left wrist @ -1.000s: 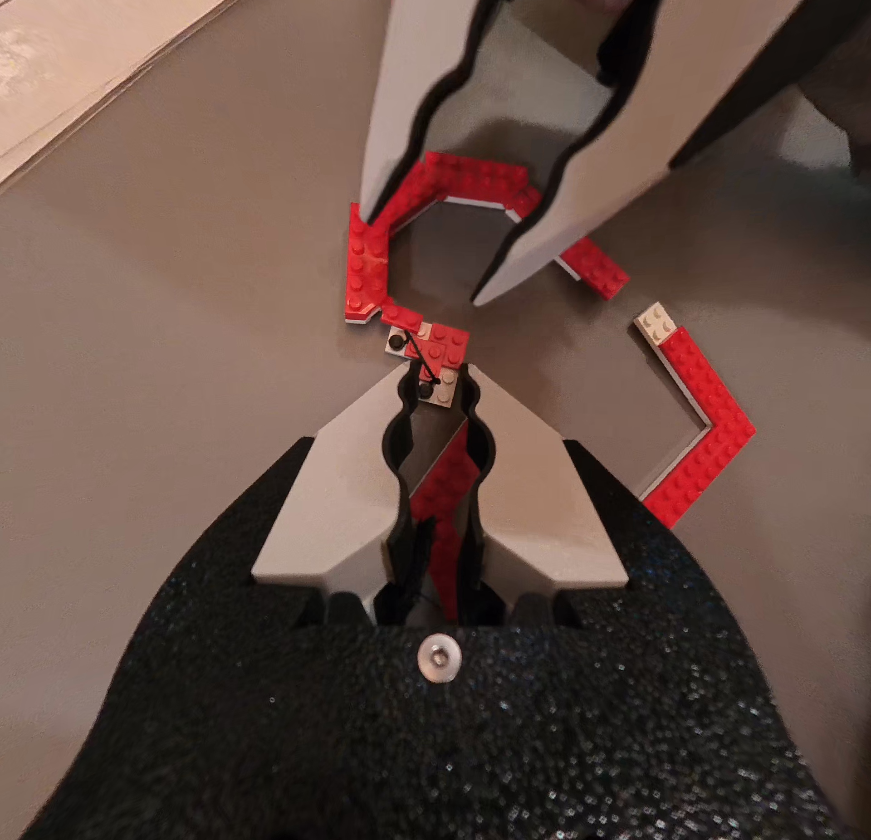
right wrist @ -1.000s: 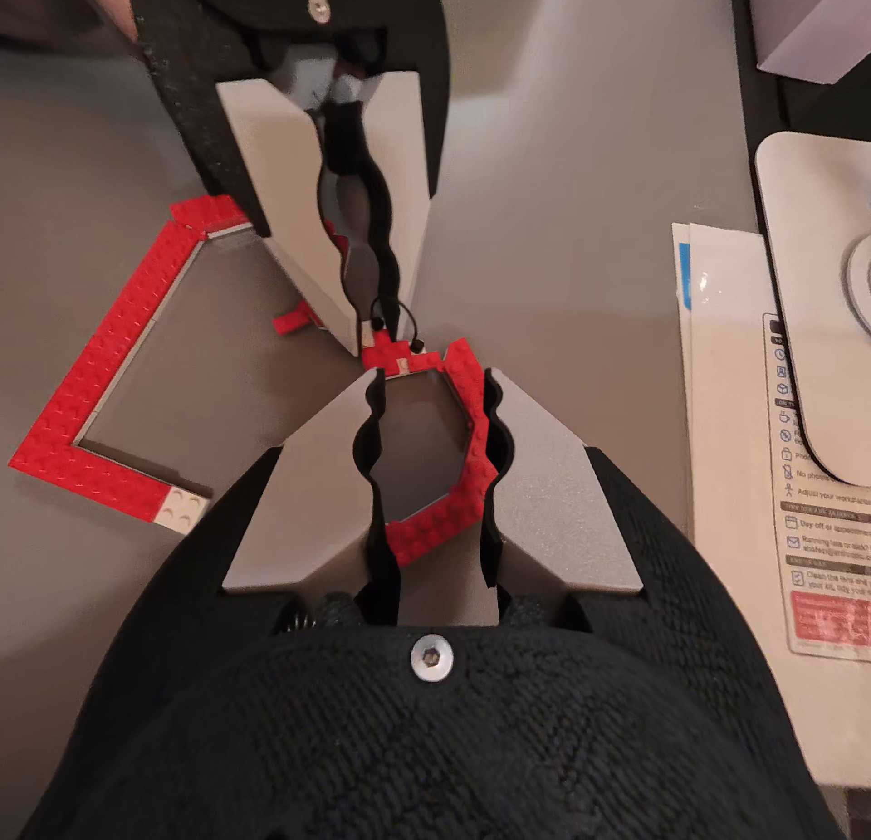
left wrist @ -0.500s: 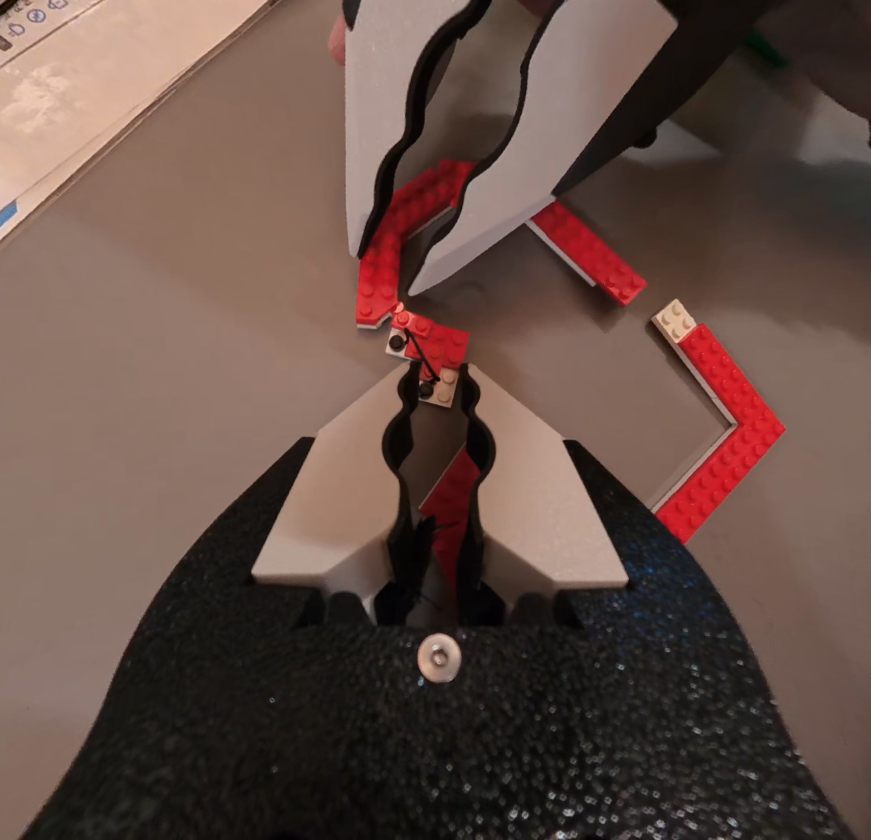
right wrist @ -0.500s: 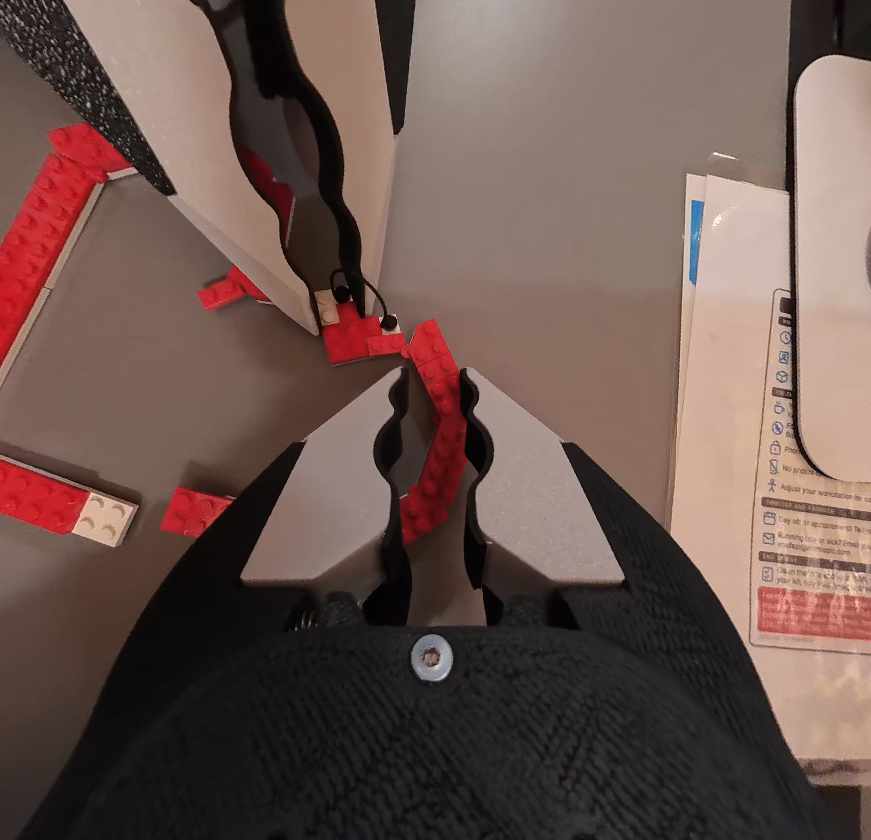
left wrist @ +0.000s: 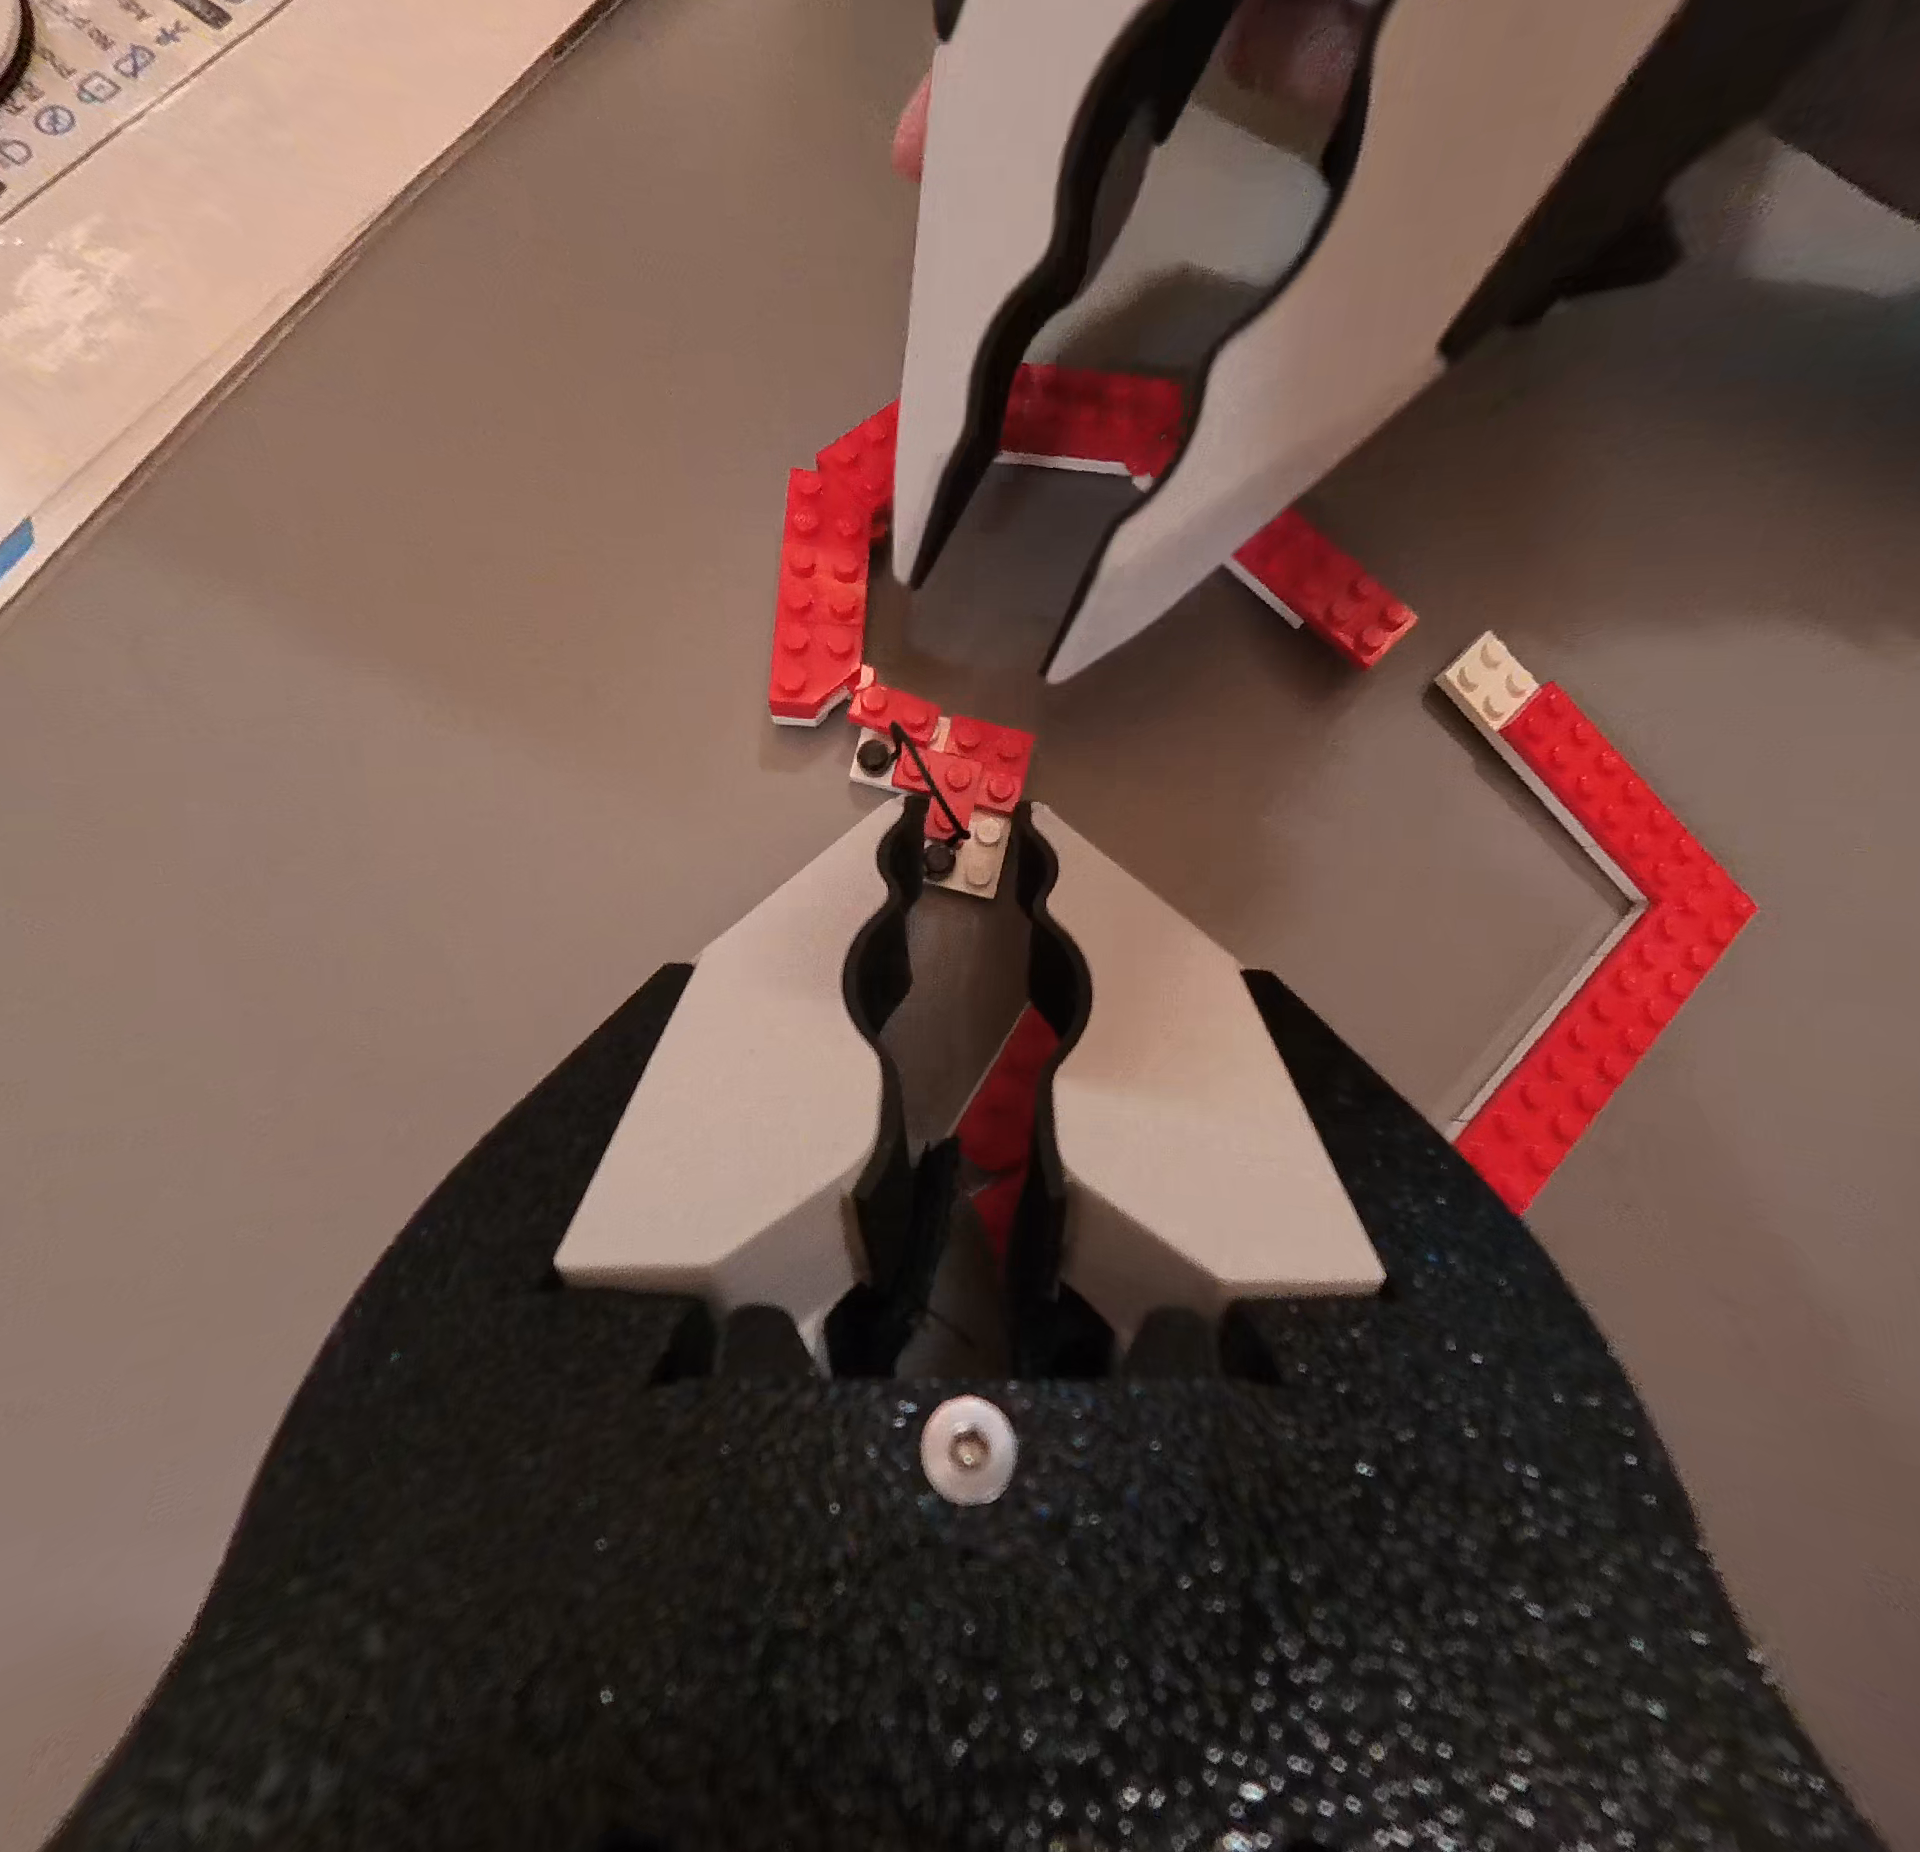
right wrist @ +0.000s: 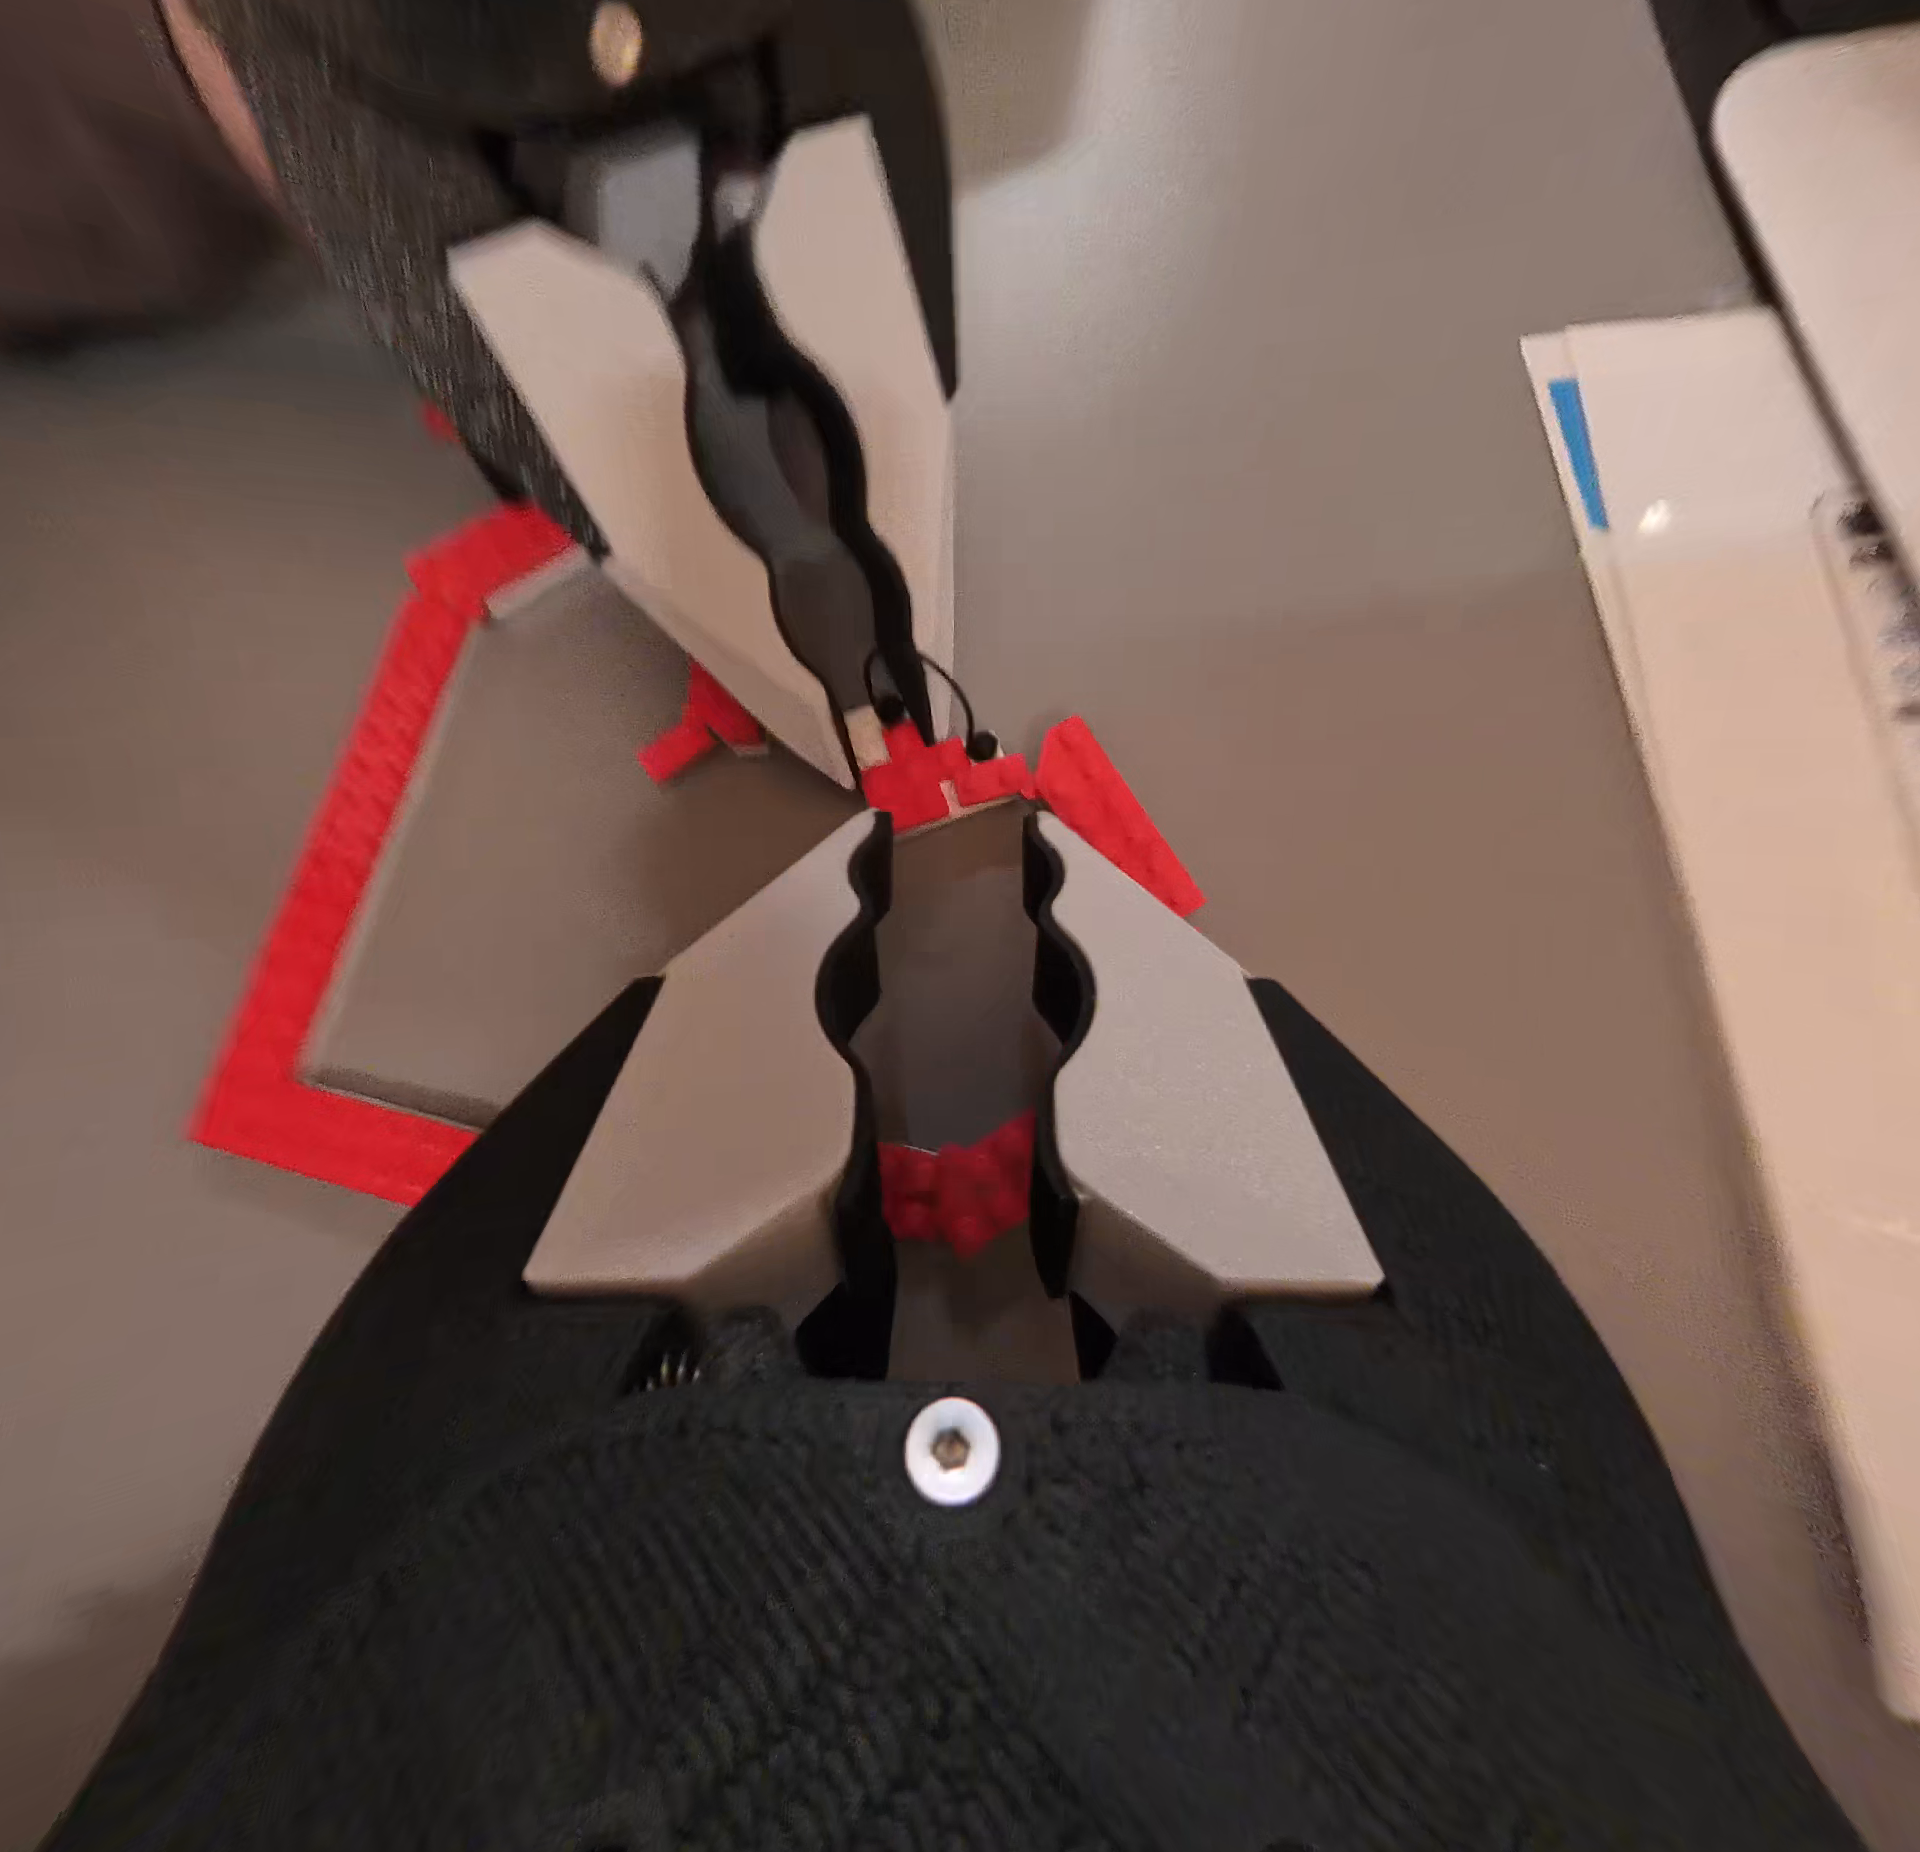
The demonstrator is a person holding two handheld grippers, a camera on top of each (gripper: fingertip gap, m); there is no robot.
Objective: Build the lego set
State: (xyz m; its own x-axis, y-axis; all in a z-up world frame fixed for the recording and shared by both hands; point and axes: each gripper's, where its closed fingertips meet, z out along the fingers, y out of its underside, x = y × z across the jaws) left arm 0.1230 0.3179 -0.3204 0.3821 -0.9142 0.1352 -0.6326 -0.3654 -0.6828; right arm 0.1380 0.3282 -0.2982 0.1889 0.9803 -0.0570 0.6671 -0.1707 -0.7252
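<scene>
- While left gripper (left wrist: 966, 815) pinches the joint piece (left wrist: 940, 768), steadying it, jaws nearly closed.
- Right gripper (right wrist: 951, 826) part-open, straddling red arc (right wrist: 961, 1184), gripping nothing; likely aligning.

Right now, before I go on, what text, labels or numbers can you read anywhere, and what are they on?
Printed sheet, top left in the left wrist view: small print and icons, which I don't transcribe.
Printed sheet again at the right edge of the right wrist view: too blurred to read.
Red and tan assembly, red L-shaped strip, left gripper, right gripper: no writing visible.
</scene>
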